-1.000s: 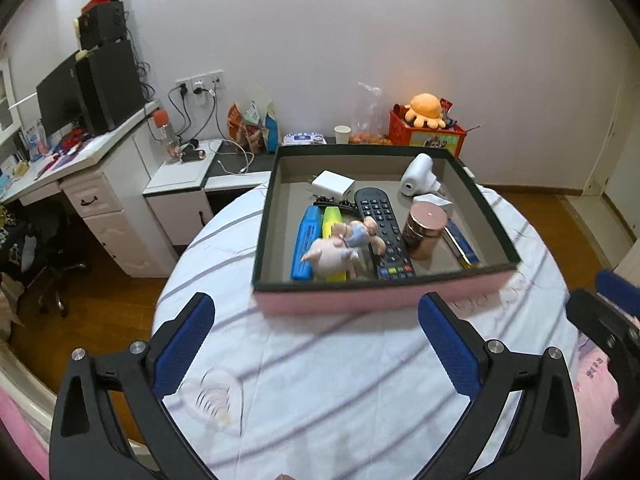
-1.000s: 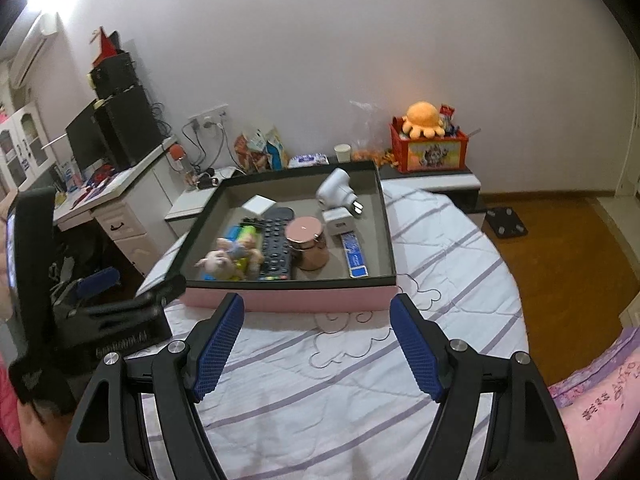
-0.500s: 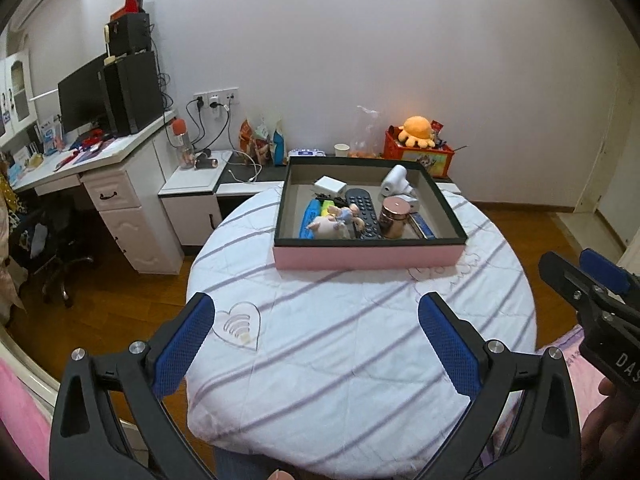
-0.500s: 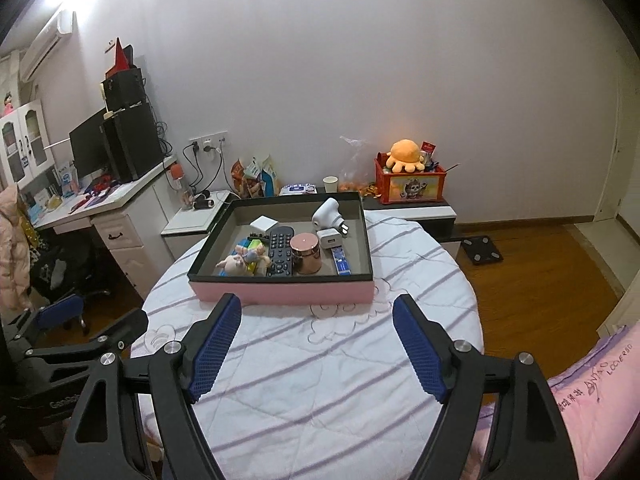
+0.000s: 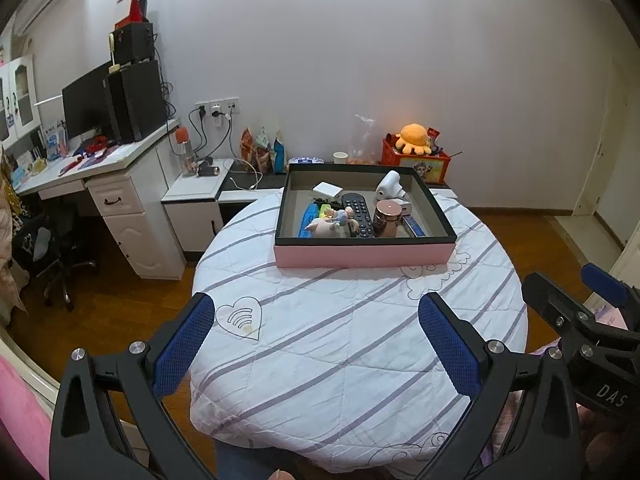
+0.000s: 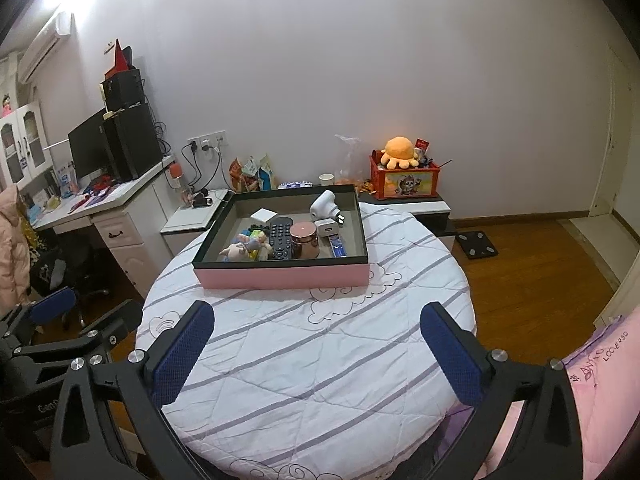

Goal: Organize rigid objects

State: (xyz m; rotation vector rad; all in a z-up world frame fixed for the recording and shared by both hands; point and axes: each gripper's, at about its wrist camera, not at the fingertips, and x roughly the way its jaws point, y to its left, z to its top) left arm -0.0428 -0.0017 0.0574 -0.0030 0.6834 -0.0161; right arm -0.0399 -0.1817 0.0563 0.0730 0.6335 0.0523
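Now both sets of blue pads stand wide with nothing between them; the right gripper point(image 6: 316, 344) has just been opening its jaws, empty, and the left gripper point(image 5: 316, 344) hangs just as wide. Beyond them lies bare striped tablecloth point(image 5: 352, 340). Farther out, the pink tray point(image 6: 280, 276) holds the remote point(image 6: 280, 240), copper tin point(image 6: 304, 240), white chargers, markers and a small toy. Nothing loose remains on the cloth, so the sorting looks finished.
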